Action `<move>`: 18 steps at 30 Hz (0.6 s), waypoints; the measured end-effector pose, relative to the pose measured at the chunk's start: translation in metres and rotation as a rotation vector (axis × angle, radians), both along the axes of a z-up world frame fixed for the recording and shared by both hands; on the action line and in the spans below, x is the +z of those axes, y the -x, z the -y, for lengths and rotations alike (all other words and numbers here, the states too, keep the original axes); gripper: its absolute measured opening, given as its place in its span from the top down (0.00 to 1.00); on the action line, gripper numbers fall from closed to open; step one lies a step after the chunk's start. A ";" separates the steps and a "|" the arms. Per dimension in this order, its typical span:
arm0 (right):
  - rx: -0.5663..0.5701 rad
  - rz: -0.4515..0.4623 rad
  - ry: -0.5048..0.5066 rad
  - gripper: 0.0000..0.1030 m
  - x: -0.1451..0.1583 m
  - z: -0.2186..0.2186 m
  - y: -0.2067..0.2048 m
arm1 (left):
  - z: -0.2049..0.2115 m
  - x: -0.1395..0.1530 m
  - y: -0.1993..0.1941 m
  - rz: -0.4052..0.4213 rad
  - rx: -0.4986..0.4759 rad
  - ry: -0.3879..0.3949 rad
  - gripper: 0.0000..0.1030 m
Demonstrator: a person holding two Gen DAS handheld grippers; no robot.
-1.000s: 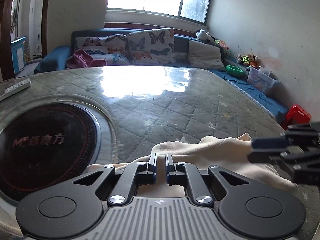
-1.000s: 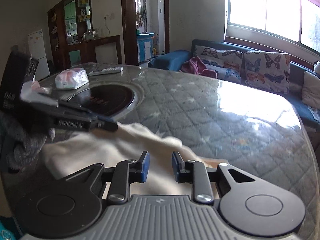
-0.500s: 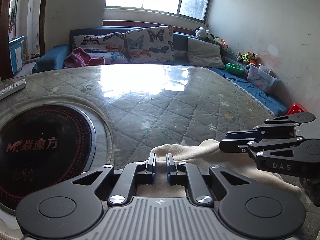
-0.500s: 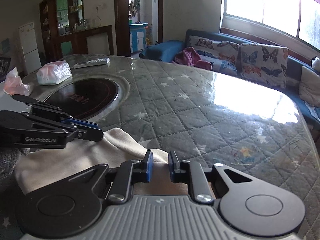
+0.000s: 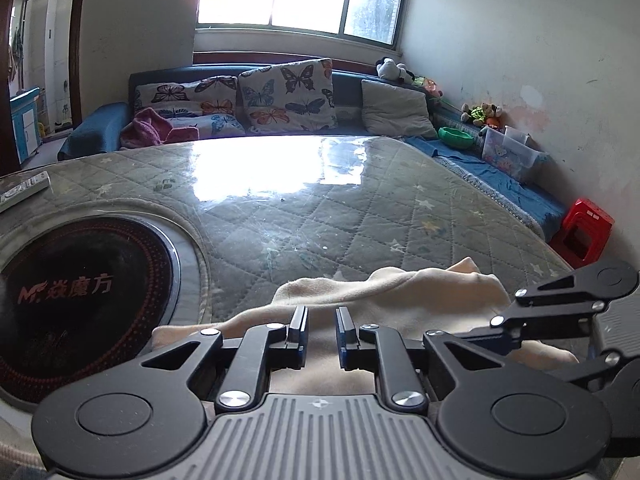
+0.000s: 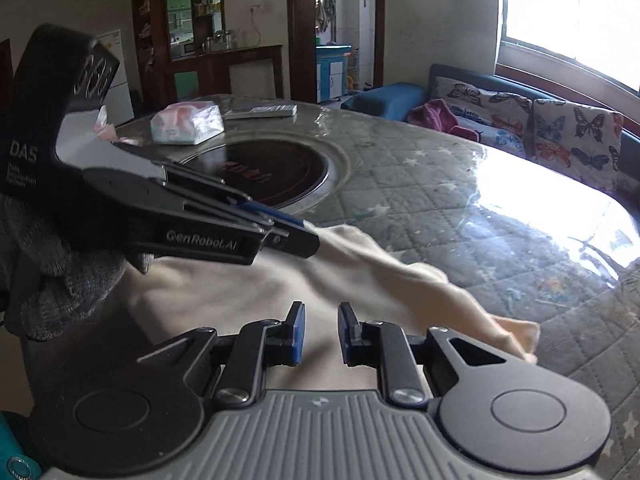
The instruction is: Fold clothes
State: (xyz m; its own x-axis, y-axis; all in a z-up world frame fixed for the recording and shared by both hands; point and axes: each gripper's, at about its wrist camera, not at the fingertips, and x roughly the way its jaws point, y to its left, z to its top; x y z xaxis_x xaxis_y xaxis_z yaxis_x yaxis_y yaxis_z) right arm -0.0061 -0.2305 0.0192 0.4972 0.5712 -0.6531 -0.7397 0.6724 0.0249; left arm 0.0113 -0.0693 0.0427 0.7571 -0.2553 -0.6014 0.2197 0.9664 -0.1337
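Cream garment (image 5: 400, 296) lies near the table (image 5: 320, 208) edge; both grippers' fingers (image 5: 299, 330) parted, empty.

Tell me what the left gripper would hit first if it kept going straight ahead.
Probably the cream garment: the left gripper points across it, fingers apart just above the cloth. Beyond lies only bare quilted table cover. Depth is uncertain.

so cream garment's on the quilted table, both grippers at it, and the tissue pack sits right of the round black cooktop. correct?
Not quite. In the right wrist view the tissue pack sits beyond the round black cooktop and to its left, not its right. The rest holds: the cream garment lies on the quilted table, with the left gripper and right gripper both at it.
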 end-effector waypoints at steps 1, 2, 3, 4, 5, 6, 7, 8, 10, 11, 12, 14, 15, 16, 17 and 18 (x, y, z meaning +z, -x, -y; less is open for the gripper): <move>0.012 -0.002 0.005 0.84 -0.001 -0.001 0.004 | -0.001 0.000 0.004 0.000 0.002 0.001 0.84; 0.023 -0.003 0.009 0.84 -0.001 -0.002 0.007 | -0.003 0.000 0.008 0.000 0.004 0.004 0.84; 0.034 -0.005 0.013 0.84 -0.001 -0.002 0.011 | -0.004 0.000 0.012 -0.002 0.005 0.007 0.84; 0.042 -0.004 0.013 0.84 0.000 -0.002 0.015 | -0.005 0.000 0.016 -0.003 0.006 0.010 0.84; 0.049 -0.004 0.013 0.84 0.001 -0.001 0.018 | -0.005 0.000 0.021 -0.002 0.005 0.012 0.84; 0.056 -0.004 0.013 0.84 0.002 0.000 0.022 | -0.005 0.001 0.026 0.000 0.002 0.018 0.84; 0.063 -0.003 0.012 0.84 0.003 0.000 0.026 | -0.005 0.001 0.031 0.001 -0.001 0.024 0.84; 0.070 -0.003 0.012 0.84 0.004 0.001 0.030 | -0.005 0.000 0.036 0.001 -0.006 0.026 0.84; 0.084 -0.002 0.012 0.84 0.006 0.003 0.038 | -0.003 -0.001 0.046 0.002 -0.015 0.026 0.84; 0.090 -0.002 0.011 0.84 0.007 0.003 0.042 | -0.002 -0.002 0.051 0.002 -0.019 0.025 0.84; 0.091 -0.004 0.007 0.84 0.007 0.006 0.045 | -0.001 -0.003 0.055 0.003 -0.024 0.025 0.84; 0.089 -0.005 0.003 0.84 0.008 0.010 0.051 | 0.001 -0.004 0.065 0.003 -0.033 0.025 0.84; 0.083 -0.003 0.003 0.84 0.008 0.011 0.052 | 0.002 -0.005 0.069 0.004 -0.035 0.018 0.84; 0.078 -0.001 0.003 0.84 0.008 0.013 0.054 | 0.003 -0.006 0.072 0.001 -0.036 0.014 0.84; 0.072 0.002 0.002 0.84 0.008 0.014 0.056 | 0.003 -0.007 0.074 -0.001 -0.037 0.014 0.84; 0.061 0.008 -0.003 0.84 0.010 0.017 0.056 | 0.005 -0.006 0.076 0.003 -0.039 0.014 0.84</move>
